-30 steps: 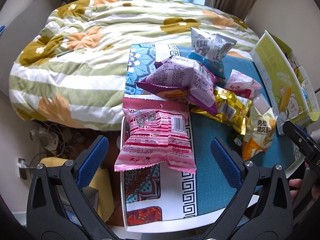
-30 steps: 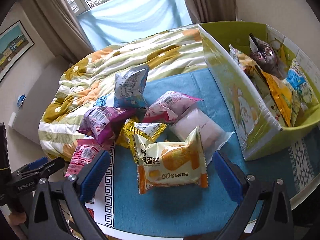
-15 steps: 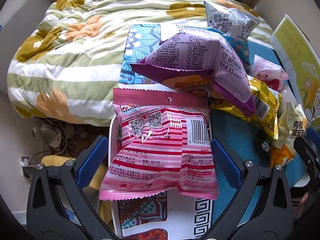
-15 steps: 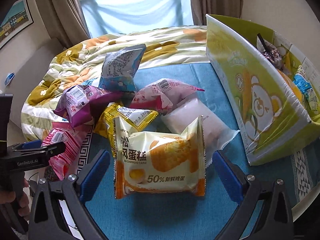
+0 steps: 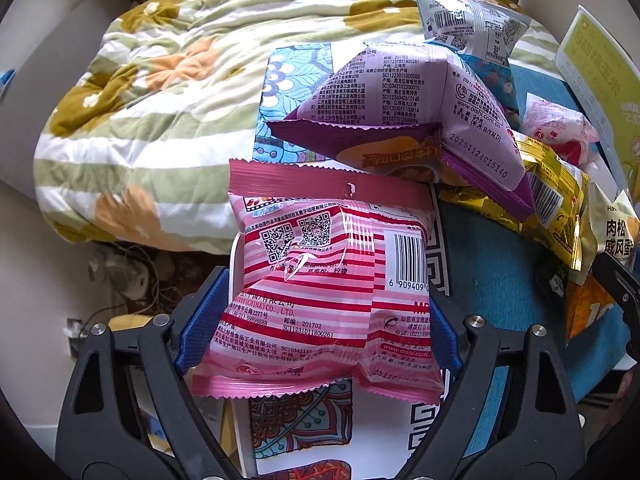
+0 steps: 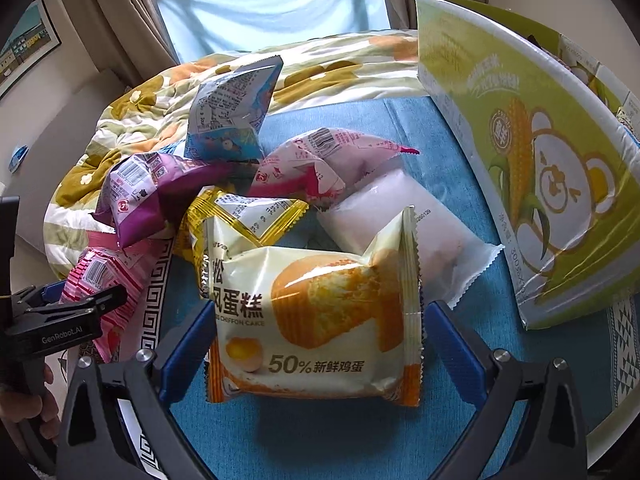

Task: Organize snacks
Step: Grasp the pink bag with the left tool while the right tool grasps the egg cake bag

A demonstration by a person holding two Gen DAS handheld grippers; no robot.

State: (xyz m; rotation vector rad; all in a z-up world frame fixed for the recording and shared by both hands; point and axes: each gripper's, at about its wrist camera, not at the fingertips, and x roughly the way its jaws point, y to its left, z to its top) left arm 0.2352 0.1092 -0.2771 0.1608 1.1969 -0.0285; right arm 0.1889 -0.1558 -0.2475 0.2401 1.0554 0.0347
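Grasp step: left tool point(image 5: 316, 332) has just been closing, pads meeting the pink striped snack bag point(image 5: 320, 296); right tool point(image 6: 316, 344) released, straddling the chiffon cake packet point(image 6: 316, 320). Next: clench, lift.

A table point(image 6: 448, 132) under a blue cloth point(image 6: 320, 440) fills the lower frame. On it lie a cake pack point(image 6: 316, 320), a white pack point(image 6: 412, 236), a pink pack point(image 5: 320, 292) at lower left, and a green box point(image 6: 540, 184) at right. A quilt point(image 5: 152, 112) lies beyond, upper left.

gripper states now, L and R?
Left gripper: jaws just closing onto the pink striped packet, pads at its sides.
Right gripper: open, straddling the chiffon cake packet, not gripping.
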